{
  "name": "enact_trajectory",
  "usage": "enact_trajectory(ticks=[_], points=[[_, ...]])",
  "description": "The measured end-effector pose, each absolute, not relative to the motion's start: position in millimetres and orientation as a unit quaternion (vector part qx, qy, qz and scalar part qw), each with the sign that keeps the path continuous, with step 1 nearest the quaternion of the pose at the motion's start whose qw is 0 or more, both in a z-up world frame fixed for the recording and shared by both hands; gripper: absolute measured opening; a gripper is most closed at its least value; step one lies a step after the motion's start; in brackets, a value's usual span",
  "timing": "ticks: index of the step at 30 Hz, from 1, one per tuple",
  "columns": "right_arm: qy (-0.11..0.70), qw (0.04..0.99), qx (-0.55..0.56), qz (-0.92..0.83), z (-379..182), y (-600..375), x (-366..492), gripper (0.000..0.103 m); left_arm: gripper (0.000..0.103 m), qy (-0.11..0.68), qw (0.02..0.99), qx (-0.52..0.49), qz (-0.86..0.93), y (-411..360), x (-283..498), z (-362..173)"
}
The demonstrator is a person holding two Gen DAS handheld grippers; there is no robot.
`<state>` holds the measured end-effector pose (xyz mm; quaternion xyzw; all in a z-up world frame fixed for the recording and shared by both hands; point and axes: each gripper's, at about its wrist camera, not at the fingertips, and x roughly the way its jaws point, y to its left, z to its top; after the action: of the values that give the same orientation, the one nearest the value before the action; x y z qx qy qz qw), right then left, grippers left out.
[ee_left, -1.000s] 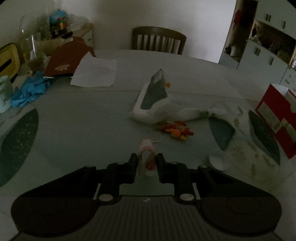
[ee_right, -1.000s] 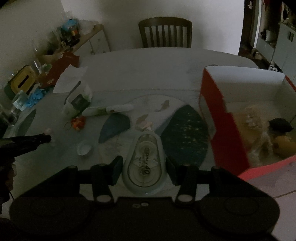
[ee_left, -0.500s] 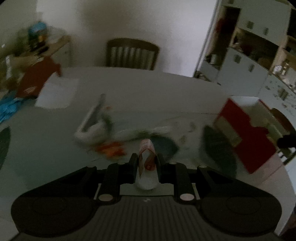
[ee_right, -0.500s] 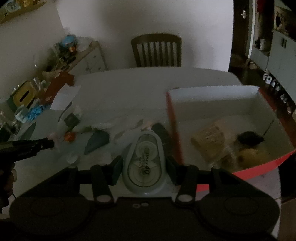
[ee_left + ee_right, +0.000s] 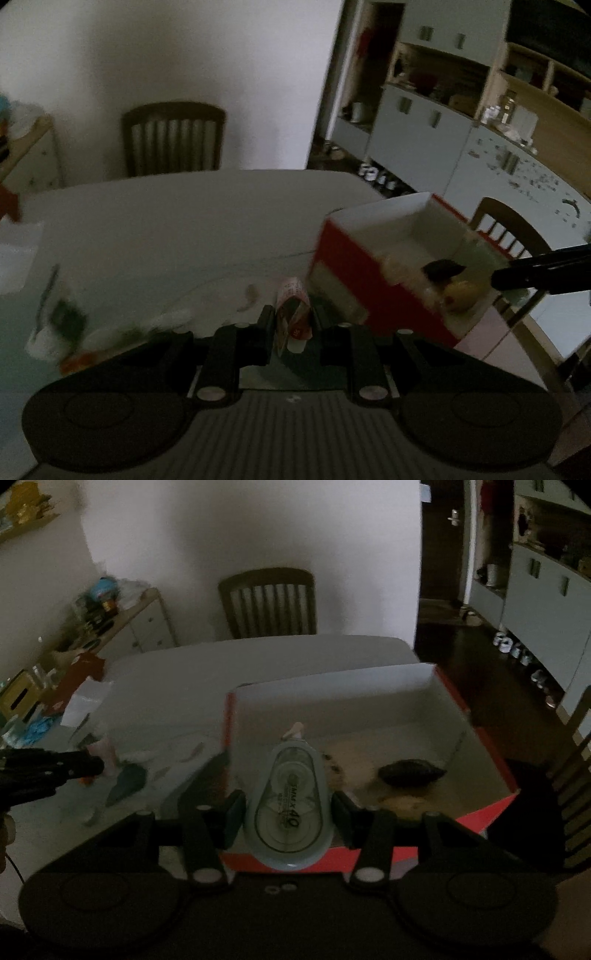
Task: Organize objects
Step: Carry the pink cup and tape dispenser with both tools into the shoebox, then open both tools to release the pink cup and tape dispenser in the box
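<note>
My left gripper [image 5: 292, 319] is shut on a small pink-and-white tube [image 5: 293, 314], held above the table just left of the red box [image 5: 347, 254]. My right gripper [image 5: 288, 805] is shut on a pale oval correction tape dispenser [image 5: 288, 805] and hovers over the open red box [image 5: 476, 812]. The box, white inside, holds a dark oval object [image 5: 410, 772] and a yellowish item [image 5: 460, 295]. The right gripper's black fingers [image 5: 535, 271] reach over the box from the right in the left wrist view. At the left edge of the right wrist view the left gripper [image 5: 48, 771] shows.
A white pouch [image 5: 55, 325], orange bits [image 5: 79, 358] and dark leaf-shaped patches [image 5: 127, 781] lie on the round table [image 5: 184, 214]. A wooden chair [image 5: 267, 602] stands at the far side, another chair [image 5: 511, 229] at the right. Clutter fills a sideboard [image 5: 122, 624] at the left; cabinets [image 5: 424, 125] line the right.
Both grippers have swung to the right toward the red box, each keeping its object. The right gripper now hangs over the box's inside; the left one has come close to its red wall.
</note>
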<state>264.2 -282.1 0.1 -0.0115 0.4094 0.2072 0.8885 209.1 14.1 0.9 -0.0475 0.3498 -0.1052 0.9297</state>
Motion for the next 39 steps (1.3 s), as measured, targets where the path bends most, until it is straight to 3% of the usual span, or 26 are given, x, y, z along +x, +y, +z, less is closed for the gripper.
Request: enact_trajectory(ticks=[20, 39], points=[[0.421, 0.89, -0.047, 0.168, -33.0, -337.6, 326.0, 0.05, 0.02, 0.345, 0.913, 0.041, -0.214, -135.7, 300.2, 20.2], [0.444, 0.87, -0.103, 0.188, -73.5, -334.1, 351.4, 0.05, 0.02, 0.44, 0.867, 0.075, -0.223, -208.9, 386.8, -42.9]])
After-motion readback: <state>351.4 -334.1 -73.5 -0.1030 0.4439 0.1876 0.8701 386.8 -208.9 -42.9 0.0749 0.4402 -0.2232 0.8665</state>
